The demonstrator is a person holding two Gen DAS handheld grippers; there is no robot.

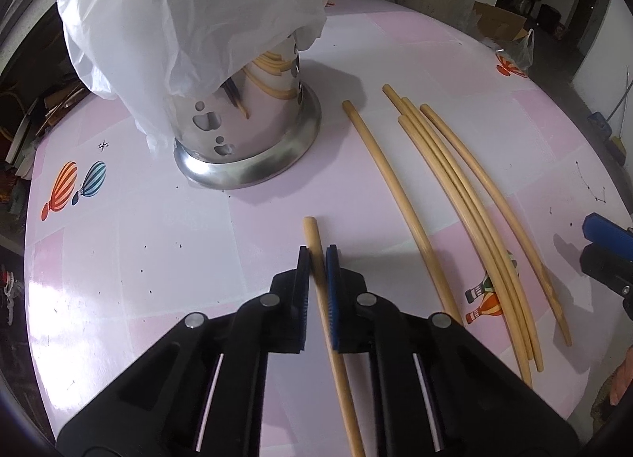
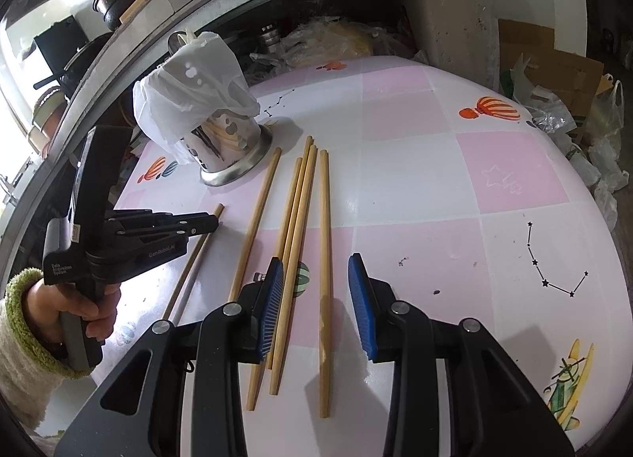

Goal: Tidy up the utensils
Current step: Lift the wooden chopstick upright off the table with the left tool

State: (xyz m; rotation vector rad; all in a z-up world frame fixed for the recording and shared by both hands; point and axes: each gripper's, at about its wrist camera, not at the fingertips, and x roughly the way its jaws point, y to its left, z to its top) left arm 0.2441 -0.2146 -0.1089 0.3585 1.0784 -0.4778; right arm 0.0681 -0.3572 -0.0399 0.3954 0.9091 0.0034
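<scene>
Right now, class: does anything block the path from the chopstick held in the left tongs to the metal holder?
The table stretch between them looks bare. But a white plastic bag drapes over the metal holder, covering its mouth. The left tongs pinch the chopstick; the bag likely obstructs insertion.

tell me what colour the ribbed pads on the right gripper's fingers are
Blue, with fine ribbing, on black fingers; the right wrist view shows them best.

Left gripper (image 1: 317,255) clamped on one wooden chopstick (image 1: 330,338), tip poking past the pads. Five more chopsticks (image 1: 455,196) lie loose on the pink-and-white table (image 1: 158,251), to the right. Steel holder (image 1: 253,128) beyond, holding chopsticks, white plastic bag (image 1: 186,18) draped over its top. Right gripper's tip (image 1: 605,255) at right edge.
</scene>
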